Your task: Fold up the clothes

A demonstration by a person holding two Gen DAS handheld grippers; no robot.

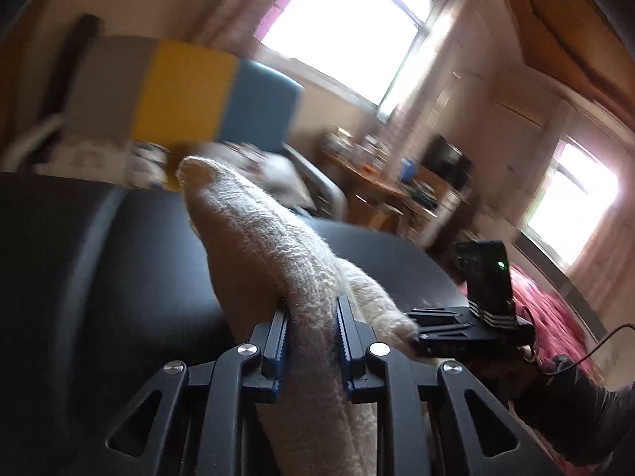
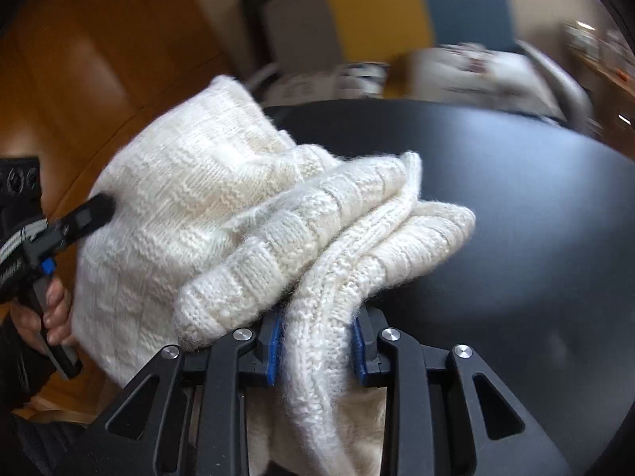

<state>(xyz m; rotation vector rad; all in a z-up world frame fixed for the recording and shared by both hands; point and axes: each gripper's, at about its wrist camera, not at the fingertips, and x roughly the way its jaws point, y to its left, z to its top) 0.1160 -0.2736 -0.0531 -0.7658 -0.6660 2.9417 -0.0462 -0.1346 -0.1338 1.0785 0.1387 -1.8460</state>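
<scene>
A cream knitted sweater (image 2: 222, 214) hangs bunched between two handheld grippers above a black table (image 2: 516, 218). The left gripper (image 1: 311, 317) is clamped on a fold of the knit, which rises ahead of its blue-padded fingers (image 1: 278, 341) and droops below them. The right gripper (image 2: 317, 331) pinches a thick ribbed edge of the same garment, the rest heaped forward onto the table top. In the left wrist view the right gripper (image 1: 468, 329) appears alongside, held by a hand in a dark sleeve (image 1: 575, 408). Behind, blurred, stand a chair (image 1: 186, 91) with grey, yellow and blue panels, a cluttered wooden desk (image 1: 381, 182) and bright windows (image 1: 349, 27).
</scene>
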